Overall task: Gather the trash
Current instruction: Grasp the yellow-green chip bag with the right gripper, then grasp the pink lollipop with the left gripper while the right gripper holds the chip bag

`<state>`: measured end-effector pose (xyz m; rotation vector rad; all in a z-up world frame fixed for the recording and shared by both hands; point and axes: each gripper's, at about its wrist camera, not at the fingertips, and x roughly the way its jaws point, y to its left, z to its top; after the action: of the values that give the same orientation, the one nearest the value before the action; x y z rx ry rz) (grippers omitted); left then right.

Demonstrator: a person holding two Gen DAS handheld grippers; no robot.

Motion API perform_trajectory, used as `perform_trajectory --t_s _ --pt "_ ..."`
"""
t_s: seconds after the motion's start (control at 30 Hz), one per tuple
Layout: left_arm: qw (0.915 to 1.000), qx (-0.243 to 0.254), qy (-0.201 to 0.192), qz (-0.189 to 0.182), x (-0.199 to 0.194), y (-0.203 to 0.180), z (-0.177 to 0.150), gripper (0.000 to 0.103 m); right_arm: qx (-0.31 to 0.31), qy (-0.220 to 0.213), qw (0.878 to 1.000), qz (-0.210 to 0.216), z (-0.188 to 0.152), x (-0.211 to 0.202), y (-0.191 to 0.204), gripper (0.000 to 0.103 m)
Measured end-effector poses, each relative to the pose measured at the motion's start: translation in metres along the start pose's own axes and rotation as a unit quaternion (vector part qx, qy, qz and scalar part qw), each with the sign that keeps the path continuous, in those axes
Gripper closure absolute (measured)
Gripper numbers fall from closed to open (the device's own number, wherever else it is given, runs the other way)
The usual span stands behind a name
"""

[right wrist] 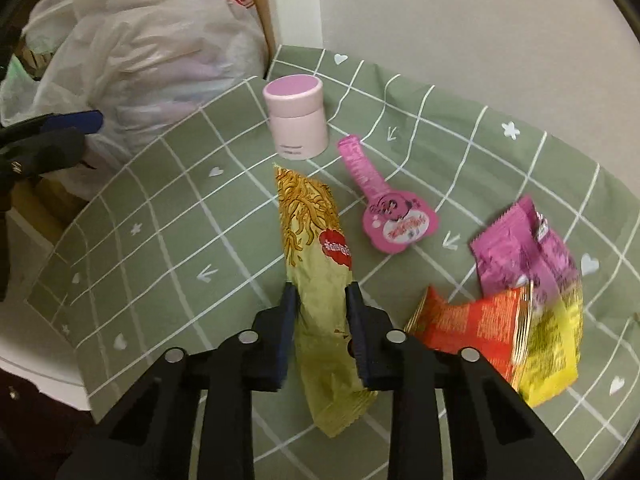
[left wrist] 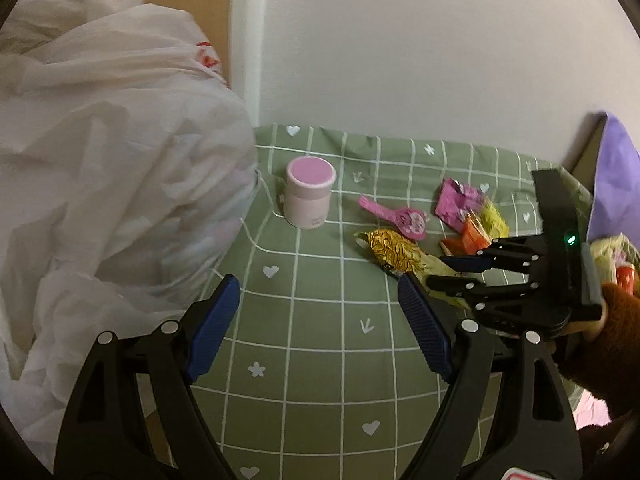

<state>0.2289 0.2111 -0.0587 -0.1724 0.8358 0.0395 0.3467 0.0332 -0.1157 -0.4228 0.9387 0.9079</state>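
A long yellow-green snack wrapper point(right wrist: 316, 280) is clamped between the pads of the right gripper point(right wrist: 320, 300) on the green checked cloth point(right wrist: 160, 216).

From the right wrist view, a pink jar point(right wrist: 296, 120) is seen at twelve o'clock of the wrapper, a pink paddle-shaped packet point(right wrist: 384, 208) at two o'clock, and purple point(right wrist: 524, 248), red point(right wrist: 476, 328) and yellow point(right wrist: 556, 344) wrappers at three to four o'clock. The left gripper point(left wrist: 320, 320) is held wide apart with nothing between its pads, over the cloth, a white plastic bag point(left wrist: 112, 160) at its nine o'clock.
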Motion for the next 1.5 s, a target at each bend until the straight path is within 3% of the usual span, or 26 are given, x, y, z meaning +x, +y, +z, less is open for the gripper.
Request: perform_trajectory --t_s 0.13,0.27,0.4,0.63,0.77,0.87,1.03,1.13,1.23,1.37,1.5 --pt "0.9994 0.013 0.001 -0.032 0.006 -0.006 -0.001 0.026 0.051 -0.039 0.998 -0.005 -0.008 -0.034 -0.008 0.081" --pt "0.9982 0.011 0.007 -0.059 0.025 -0.016 0.005 0.026 0.117 -0.090 0.988 -0.034 -0.024 -0.091 -0.027 0.081" --pt "0.9939 0.051 0.013 -0.096 0.052 -0.048 0.024 0.026 0.162 -0.105 0.978 -0.081 -0.047 -0.131 -0.041 0.081" --pt "0.9780 0.142 0.040 -0.148 0.121 -0.104 0.065 0.026 0.242 -0.111 0.955 -0.130 -0.097 -0.177 -0.057 0.081" --pt "0.9778 0.149 0.072 -0.129 0.167 -0.108 0.085 0.026 0.262 -0.106 0.948 -0.146 -0.125 -0.192 -0.050 0.081" --pt "0.9721 0.167 0.101 -0.130 0.192 -0.110 0.090 0.026 0.281 -0.096 0.943 -0.151 -0.147 -0.197 -0.051 0.081" --pt "0.9679 0.150 0.141 -0.144 0.204 -0.105 0.082 0.026 0.320 -0.105 0.930 -0.149 -0.166 -0.199 -0.053 0.081" --pt "0.9669 0.144 0.145 -0.152 0.194 -0.100 0.068 0.026 0.319 -0.100 0.931 -0.148 -0.162 -0.190 -0.053 0.081" --pt "0.9650 0.111 0.151 -0.184 0.179 -0.090 0.052 0.026 0.309 -0.100 0.935 -0.144 -0.153 -0.185 -0.050 0.081" --pt "0.9555 0.093 0.173 -0.220 0.165 -0.083 0.028 0.026 0.297 -0.096 0.941 -0.133 -0.141 -0.172 -0.048 0.081" --pt "0.9667 0.102 0.157 -0.174 0.157 -0.085 0.022 0.026 0.281 -0.090 0.947 -0.125 -0.132 -0.162 -0.041 0.081"
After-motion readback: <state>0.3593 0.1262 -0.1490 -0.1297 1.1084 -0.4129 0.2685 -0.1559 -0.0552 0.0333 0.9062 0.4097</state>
